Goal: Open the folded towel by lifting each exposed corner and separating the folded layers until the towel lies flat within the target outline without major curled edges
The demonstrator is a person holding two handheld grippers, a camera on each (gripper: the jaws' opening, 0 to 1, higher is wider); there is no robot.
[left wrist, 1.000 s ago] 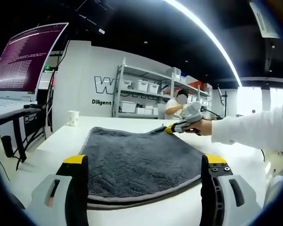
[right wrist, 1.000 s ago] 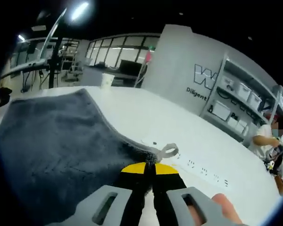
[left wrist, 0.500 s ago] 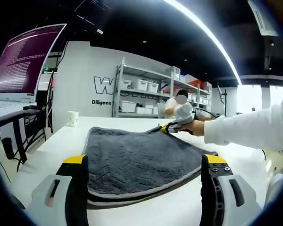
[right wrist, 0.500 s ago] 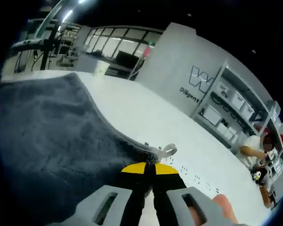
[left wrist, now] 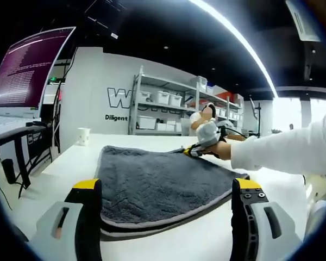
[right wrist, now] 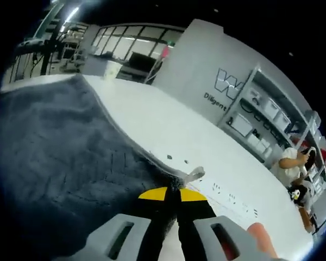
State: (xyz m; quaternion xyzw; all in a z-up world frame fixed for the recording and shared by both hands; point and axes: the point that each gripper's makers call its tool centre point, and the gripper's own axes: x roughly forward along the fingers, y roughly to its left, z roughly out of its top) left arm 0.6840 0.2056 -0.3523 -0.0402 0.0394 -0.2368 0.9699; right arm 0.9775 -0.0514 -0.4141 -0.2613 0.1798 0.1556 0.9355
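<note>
Towel (left wrist: 157,182), dark grey and plush, lies folded on the white table (left wrist: 70,160), its layered edges showing at the near side in the left gripper view. Going left to right there: at about ten o'clock a monitor (left wrist: 30,68) glows with purple text, a paper cup (left wrist: 84,136) stands on the table near nine o'clock, and shelving (left wrist: 163,111) with white bins sits against the wall toward twelve. The left gripper (left wrist: 165,217) hovers low at six o'clock with its jaws spread wide, nothing between them, the towel's near edge just beyond. At about two o'clock the right gripper (left wrist: 189,150) comes in, held by a hand (left wrist: 220,149) in a white sleeve (left wrist: 288,149), pinched on the towel's far corner.

In the right gripper view the towel (right wrist: 65,147) fills the nine o'clock side of the table (right wrist: 168,130). The right gripper (right wrist: 173,191) has its jaws pressed together on the corner hem, where a small grey loop tag (right wrist: 194,175) sticks out. A fingertip (right wrist: 261,239) shows at five o'clock, and a person (right wrist: 290,166) stands by the shelves (right wrist: 261,122) at three o'clock
</note>
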